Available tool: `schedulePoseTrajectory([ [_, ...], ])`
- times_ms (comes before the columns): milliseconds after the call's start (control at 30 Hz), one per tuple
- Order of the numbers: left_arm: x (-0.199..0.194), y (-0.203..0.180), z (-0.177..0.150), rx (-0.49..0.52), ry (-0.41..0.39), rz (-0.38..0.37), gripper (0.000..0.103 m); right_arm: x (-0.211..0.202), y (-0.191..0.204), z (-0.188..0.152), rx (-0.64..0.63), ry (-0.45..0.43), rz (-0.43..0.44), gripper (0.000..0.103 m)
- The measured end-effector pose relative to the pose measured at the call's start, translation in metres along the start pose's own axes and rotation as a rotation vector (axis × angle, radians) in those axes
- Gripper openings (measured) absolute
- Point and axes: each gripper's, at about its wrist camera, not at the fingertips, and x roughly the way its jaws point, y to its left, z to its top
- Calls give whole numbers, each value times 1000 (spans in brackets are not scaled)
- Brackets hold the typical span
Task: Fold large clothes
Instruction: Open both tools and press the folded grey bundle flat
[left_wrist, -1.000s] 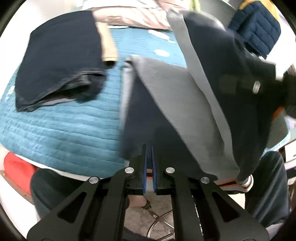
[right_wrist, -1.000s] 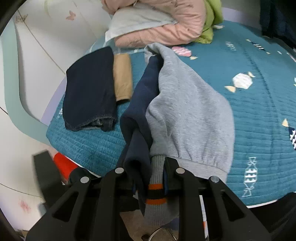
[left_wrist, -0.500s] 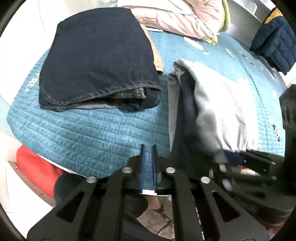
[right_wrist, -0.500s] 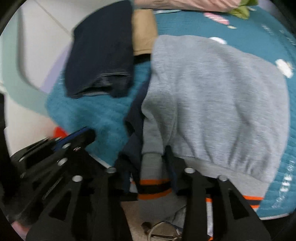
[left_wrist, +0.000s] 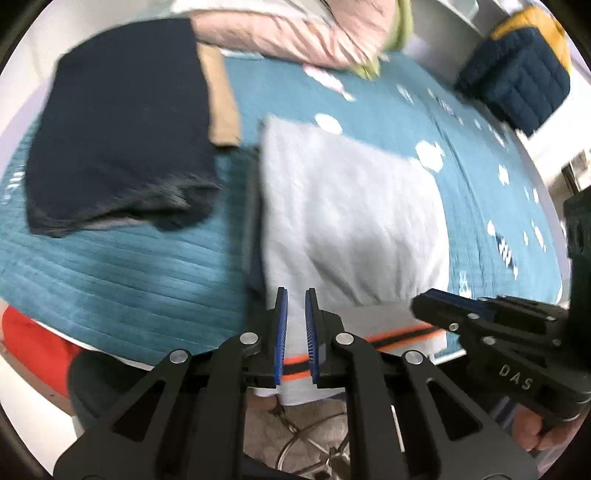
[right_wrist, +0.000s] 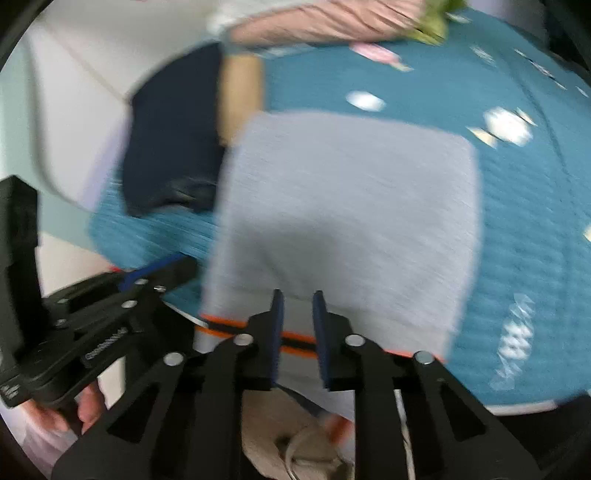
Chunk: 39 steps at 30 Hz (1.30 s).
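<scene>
A grey sweatshirt (left_wrist: 351, 214) (right_wrist: 343, 206) lies folded flat on the teal quilted bed (left_wrist: 110, 280), dark lining showing along its left edge. Its orange-striped hem (left_wrist: 399, 336) (right_wrist: 295, 338) hangs over the near edge. My left gripper (left_wrist: 295, 291) hovers over the hem's left part, jaws opening a narrow gap, pads not pressing the cloth. My right gripper (right_wrist: 297, 295) is over the hem's middle, jaws closing, cloth seen through the gap but not pinched. Each gripper also shows in the other's view: right gripper (left_wrist: 436, 306), left gripper (right_wrist: 181, 262).
Folded dark jeans (left_wrist: 118, 140) (right_wrist: 173, 136) lie left of the sweatshirt, with a tan garment (left_wrist: 221, 99) beside them. A pink jacket (left_wrist: 295, 33) is heaped at the far edge. A navy and yellow puffer (left_wrist: 517, 74) sits far right. Something red (left_wrist: 29, 343) lies under the bed's near left edge.
The sweatshirt, hanging from both grippers a second ago, now lies flat on the bed. The right jaws let go of the striped cuff. Both grippers moved over the near hem.
</scene>
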Motion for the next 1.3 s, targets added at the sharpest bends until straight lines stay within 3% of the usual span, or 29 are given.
schedulePoseTrajectory([
  [100,31,-1,-8,1,99,8,10,8,-17,-14,21,43,-78,10],
  [167,50,6,-10,0,109,46,4,35,-36,-20,82,117,-101,10],
  [267,59,10,-4,-11,117,29,3,55,-54,-25,129,118,-44,11],
  [433,44,0,-5,33,160,73,3,35,-53,-34,133,156,-23,11],
  [533,50,4,-16,55,168,135,3,55,-52,-45,125,211,-33,11],
  [633,57,3,-15,56,174,152,3,59,-52,-43,124,217,-34,12],
  [833,20,-10,12,67,111,158,3,2,-57,-13,145,51,-8,12],
  [933,23,-8,40,45,73,150,3,-2,-68,12,169,0,-49,12],
  [1033,57,-5,66,19,113,147,3,26,-81,32,169,28,-113,12],
  [1100,102,8,76,-41,218,232,3,56,-89,34,207,80,-108,11],
  [1133,111,10,79,-48,222,240,3,58,-93,34,242,77,-88,11],
  [1233,100,-4,83,4,195,284,3,41,-88,37,221,77,-96,11],
  [1300,83,-13,89,24,166,266,3,25,-89,40,212,47,-84,12],
])
